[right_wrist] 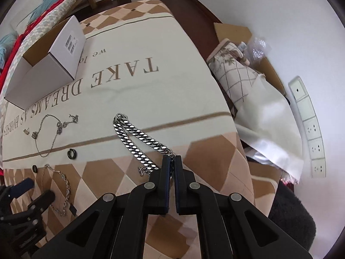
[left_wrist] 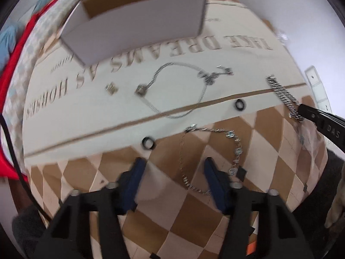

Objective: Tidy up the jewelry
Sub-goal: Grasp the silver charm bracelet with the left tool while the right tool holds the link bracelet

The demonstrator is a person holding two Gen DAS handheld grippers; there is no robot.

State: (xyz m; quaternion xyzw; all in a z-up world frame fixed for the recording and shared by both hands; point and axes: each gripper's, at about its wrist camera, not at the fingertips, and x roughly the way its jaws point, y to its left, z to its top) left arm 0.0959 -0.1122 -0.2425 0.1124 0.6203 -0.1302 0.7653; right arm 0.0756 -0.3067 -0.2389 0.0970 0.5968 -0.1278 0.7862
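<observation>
My right gripper (right_wrist: pixel 171 159) is shut on one end of a thick silver curb chain (right_wrist: pixel 138 138), which trails away over the cloth; the chain (left_wrist: pixel 282 93) and the gripper's tip (left_wrist: pixel 301 108) also show in the left wrist view. My left gripper (left_wrist: pixel 173 166) is open and empty above the checkered cloth, beside a thin beaded bracelet (left_wrist: pixel 235 149). A fine necklace with a pendant (left_wrist: pixel 179 88), a small stud (left_wrist: pixel 111 88) and two black rings (left_wrist: pixel 148 143) (left_wrist: pixel 240 104) lie ahead. An open white cardboard box (left_wrist: pixel 138 23) stands beyond them.
The jewelry lies on a table with a printed cream and brown checkered cloth (right_wrist: pixel 163 86). Folded fabric and bags (right_wrist: pixel 254 99) lie off its right edge, by a white wall with a socket strip (right_wrist: pixel 310 129). Red and blue bedding (left_wrist: pixel 13 64) is at the left.
</observation>
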